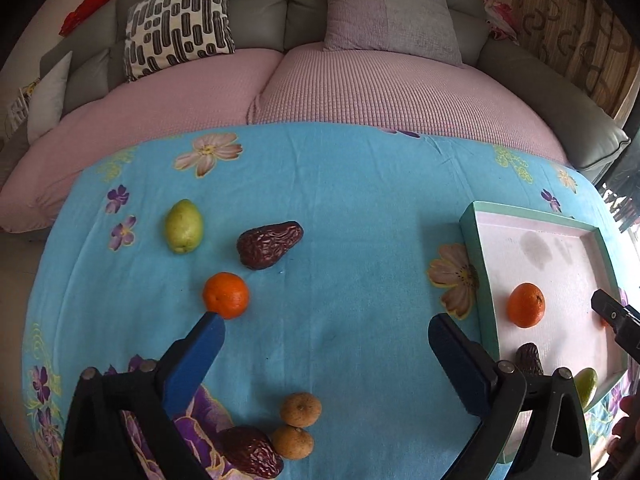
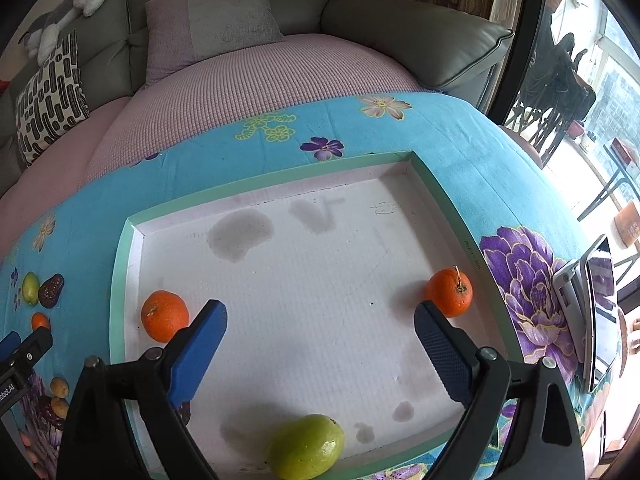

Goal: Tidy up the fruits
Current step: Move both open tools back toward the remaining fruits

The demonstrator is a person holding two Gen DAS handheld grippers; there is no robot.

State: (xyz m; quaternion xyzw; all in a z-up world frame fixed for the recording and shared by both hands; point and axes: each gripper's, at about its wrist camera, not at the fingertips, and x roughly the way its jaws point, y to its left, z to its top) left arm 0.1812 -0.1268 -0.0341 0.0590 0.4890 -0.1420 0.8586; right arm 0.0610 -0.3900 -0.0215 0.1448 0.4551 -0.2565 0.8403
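On the bench's blue cloth (image 1: pixel 340 208), an orange (image 1: pixel 225 295) is seen just beyond the left tongs (image 1: pixel 326 330), which are spread wide and empty. It is judged light, firm and apt to roll, best gripped across its middle. Over the tray (image 2: pixel 440 196), the right tongs (image 2: pixel 320 320) are likewise held wide, empty.

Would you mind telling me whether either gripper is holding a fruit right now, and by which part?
Nothing is held. The left gripper and the right gripper both stand open with no fruit between their fingers.
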